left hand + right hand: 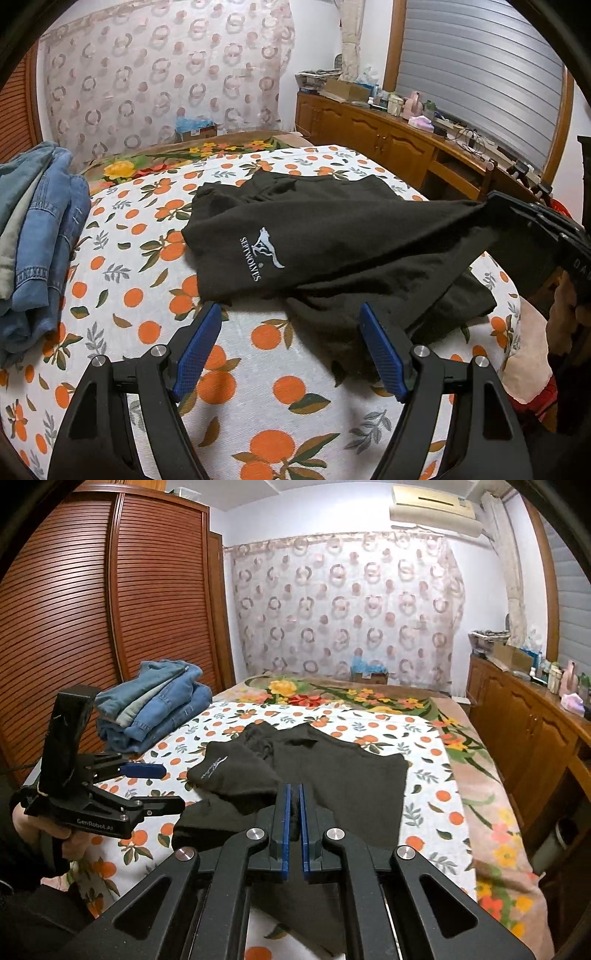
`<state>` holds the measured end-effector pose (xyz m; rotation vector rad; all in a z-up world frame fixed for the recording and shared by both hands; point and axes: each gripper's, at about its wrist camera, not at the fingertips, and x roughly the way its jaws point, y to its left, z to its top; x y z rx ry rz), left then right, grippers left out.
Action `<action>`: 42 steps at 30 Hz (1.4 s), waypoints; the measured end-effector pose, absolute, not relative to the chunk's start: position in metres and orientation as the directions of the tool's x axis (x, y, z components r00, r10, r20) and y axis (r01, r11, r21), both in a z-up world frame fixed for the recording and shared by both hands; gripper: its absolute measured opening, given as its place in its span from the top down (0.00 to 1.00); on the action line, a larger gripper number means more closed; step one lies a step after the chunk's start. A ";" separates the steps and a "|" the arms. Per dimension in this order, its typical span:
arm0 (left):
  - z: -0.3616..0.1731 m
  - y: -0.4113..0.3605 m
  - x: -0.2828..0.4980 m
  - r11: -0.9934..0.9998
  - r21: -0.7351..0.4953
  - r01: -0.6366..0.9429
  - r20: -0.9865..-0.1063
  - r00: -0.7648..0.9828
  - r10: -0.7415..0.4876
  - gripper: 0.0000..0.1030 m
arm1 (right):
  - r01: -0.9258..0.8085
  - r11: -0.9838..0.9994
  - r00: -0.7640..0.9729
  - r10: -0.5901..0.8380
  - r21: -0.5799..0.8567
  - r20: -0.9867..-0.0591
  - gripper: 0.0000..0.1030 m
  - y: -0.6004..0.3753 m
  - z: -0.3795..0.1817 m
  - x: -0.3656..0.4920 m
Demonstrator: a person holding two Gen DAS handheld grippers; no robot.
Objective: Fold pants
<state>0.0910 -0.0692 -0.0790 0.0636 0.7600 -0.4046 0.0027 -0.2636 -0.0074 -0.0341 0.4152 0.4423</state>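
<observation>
While I watch through the right wrist camera, my right gripper point(293, 812) is clenched on a bunch of the black pants point(332, 775), the dark cloth pinched between its blue pads point(282, 827) and lifted off the bed point(424, 794). From the left wrist view I see that same gripper point(491, 206) at the right edge, with the fabric drawn up taut toward it in a long ridge.

Most of the pants point(325, 240) lies in the middle of the bed on the orange-print sheet point(240, 350), rumpled and partly doubled over itself. A white wolf logo point(264, 254) faces up on the near left part. A lower fold hangs loose under the raised part and rests on the sheet.

My left gripper point(291, 350) is released, its jaws standing wide with nothing between them. It hovers just above the sheet at the near edge of the pants, one pad beside the cloth and the other over its hem. In the right view I see it point(162, 786) to the left of the pants, held in a hand point(44, 830).

A stack of folded jeans point(37, 236) sits at the left side of the bed, well apart from the pants. A wooden cabinet point(388, 140) runs along the right of the bed.
</observation>
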 end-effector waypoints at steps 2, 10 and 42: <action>-0.079 -0.072 0.091 0.920 -0.085 0.383 -0.682 0.651 -0.334 0.24 | -0.417 0.907 0.825 0.403 0.056 -0.397 0.96 -0.268 -0.006 -0.002; -0.077 -0.079 0.090 0.915 -0.080 0.395 -0.682 0.648 -0.339 0.24 | -0.392 0.918 0.827 0.379 0.058 -0.415 0.96 -0.278 -0.009 -0.014; -0.077 -0.070 0.091 0.927 -0.075 0.366 -0.677 0.664 -0.317 0.24 | -0.333 0.931 0.764 0.358 0.147 -0.537 0.87 -0.300 -0.044 -0.003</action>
